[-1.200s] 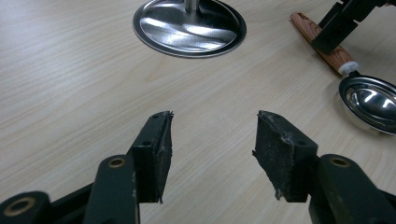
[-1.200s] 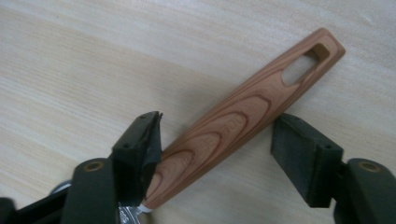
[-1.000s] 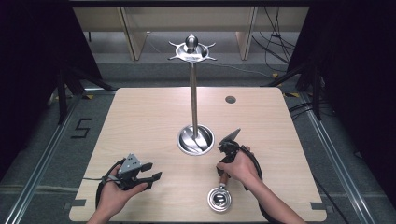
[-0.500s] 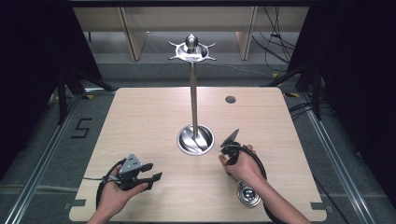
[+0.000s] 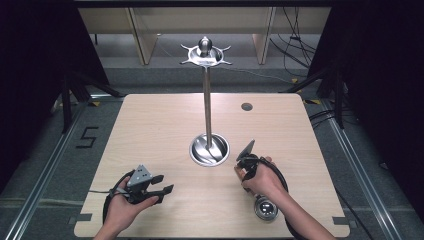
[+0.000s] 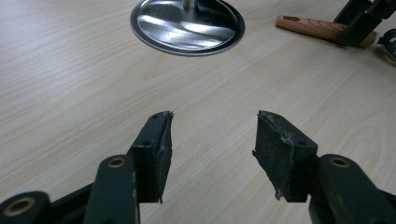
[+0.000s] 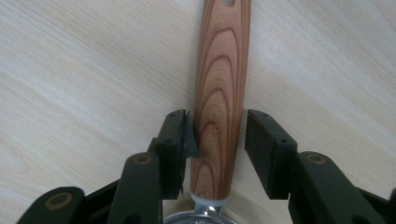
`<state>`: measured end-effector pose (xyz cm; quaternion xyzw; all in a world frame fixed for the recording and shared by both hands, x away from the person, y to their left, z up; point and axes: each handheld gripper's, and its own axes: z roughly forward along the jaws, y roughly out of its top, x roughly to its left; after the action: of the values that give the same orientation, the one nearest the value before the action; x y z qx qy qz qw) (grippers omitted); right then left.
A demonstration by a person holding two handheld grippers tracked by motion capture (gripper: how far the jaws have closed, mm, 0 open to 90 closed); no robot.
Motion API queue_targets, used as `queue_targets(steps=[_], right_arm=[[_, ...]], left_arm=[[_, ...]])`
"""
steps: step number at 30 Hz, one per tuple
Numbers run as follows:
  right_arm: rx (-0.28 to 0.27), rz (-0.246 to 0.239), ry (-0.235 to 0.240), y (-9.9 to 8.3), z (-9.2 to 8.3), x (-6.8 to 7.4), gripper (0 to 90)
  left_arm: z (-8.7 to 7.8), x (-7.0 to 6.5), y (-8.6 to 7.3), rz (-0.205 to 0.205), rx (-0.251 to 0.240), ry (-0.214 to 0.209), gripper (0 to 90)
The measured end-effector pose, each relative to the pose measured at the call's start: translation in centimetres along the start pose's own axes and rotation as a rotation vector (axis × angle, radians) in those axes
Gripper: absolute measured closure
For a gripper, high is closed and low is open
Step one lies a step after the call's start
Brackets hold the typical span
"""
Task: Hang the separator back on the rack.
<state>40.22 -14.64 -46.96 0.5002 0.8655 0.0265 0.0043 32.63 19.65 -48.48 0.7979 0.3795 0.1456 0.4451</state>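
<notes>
On the table (image 5: 150, 130), by the stand (image 5: 209, 150), the right gripper (image 7: 215, 135) is bracketing the ladle (image 7: 219, 93) handle, left pad touching, right pad apart; pinching and lifting likely come next. The left gripper (image 6: 212, 140) is resting spread, empty. The person's right hand (image 5: 262, 180) is hiding most of the ladle.

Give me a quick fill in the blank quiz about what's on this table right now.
1. The ladle's handle is made of ____.
2. The handle lies between the jaws of the ____ gripper.
3. The left gripper's jaws are ____, with nothing between them.
4. The tall metal stand rises from a ____ base.

Missing words: wood; right; open; round
</notes>
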Motion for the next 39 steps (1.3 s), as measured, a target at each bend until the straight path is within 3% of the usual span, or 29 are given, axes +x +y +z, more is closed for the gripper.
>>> queue_targets(steps=[3,4,5,7,10,17,19,21,24,25,39], right_arm=[[-0.004,-0.024,-0.007,-0.3,-0.2,-0.3,60.7],[0.014,0.004,0.003,-0.3,-0.3,-0.1,60.7],[0.004,-0.017,-0.015,-0.4,-0.3,-0.3,60.8],[0.027,0.001,-0.003,-0.6,-0.5,-0.2,61.3],[0.013,-0.040,-0.014,-0.8,-0.4,-0.6,62.4],[0.016,-0.025,0.004,-0.9,0.0,-0.7,64.0],[0.016,-0.038,0.025,-1.0,0.1,-0.8,66.7],[-0.002,-0.073,0.014,-1.0,0.2,-1.0,68.2],[-0.001,-0.048,0.024,-1.1,0.2,-1.0,68.5],[0.001,-0.060,0.019,-1.2,0.1,-1.1,68.5],[-0.098,-0.135,0.062,-2.4,0.0,-2.1,69.4]], left_arm=[[0.0,0.0,0.0,-0.005,0.001,-0.004,45.3],[0.0,0.0,0.0,-0.003,-0.001,-0.001,45.3],[0.0,0.0,0.0,-0.004,0.004,-0.002,45.3],[0.1,0.0,0.0,-0.006,0.000,-0.004,45.3],[0.1,0.0,0.0,0.003,-0.013,0.004,45.3],[0.1,0.0,-0.1,-0.004,0.003,-0.003,45.3],[0.0,0.0,0.0,0.000,0.009,0.000,45.3],[0.1,0.0,-0.1,-0.002,0.003,-0.003,45.3],[0.1,0.0,0.0,0.001,-0.002,-0.001,45.3],[0.1,0.0,0.0,0.002,-0.002,-0.001,45.3],[0.0,0.0,-0.1,0.003,-0.003,0.002,45.3]])
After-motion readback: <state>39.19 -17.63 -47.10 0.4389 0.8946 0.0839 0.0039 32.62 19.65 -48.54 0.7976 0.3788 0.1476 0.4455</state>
